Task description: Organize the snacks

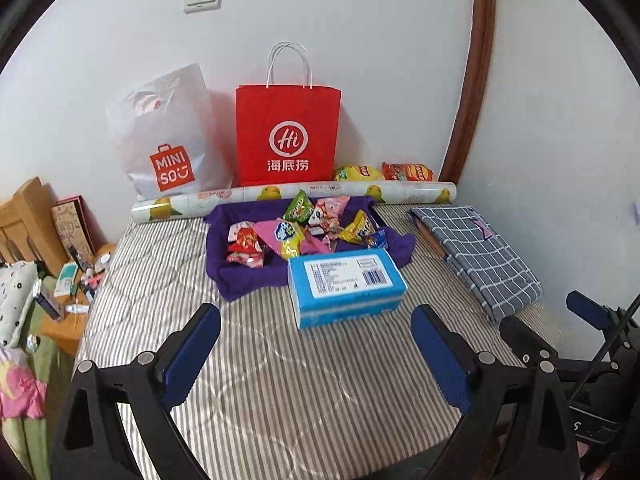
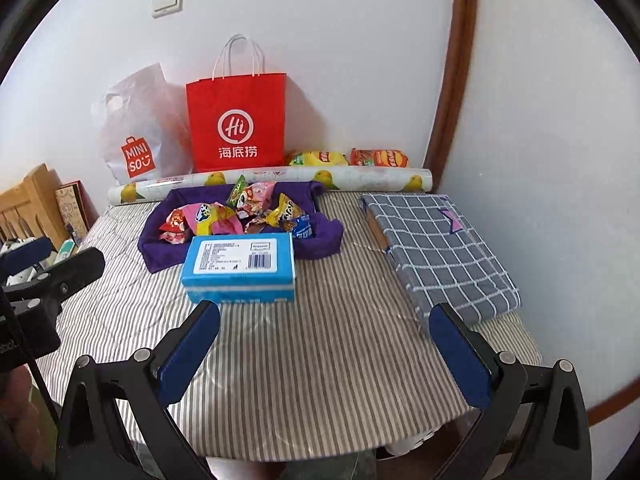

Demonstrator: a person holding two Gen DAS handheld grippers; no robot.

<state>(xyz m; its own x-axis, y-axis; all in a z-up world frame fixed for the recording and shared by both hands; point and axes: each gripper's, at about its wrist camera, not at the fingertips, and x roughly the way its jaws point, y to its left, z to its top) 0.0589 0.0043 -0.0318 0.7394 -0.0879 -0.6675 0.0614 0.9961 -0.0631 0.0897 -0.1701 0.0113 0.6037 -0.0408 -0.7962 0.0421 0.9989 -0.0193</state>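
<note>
Crinkling foil snack packets (image 1: 304,228) heaped on soft purple cloth (image 1: 240,280).

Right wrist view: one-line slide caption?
Open right gripper above striped table, facing blue box and snacks on purple cloth.
</note>
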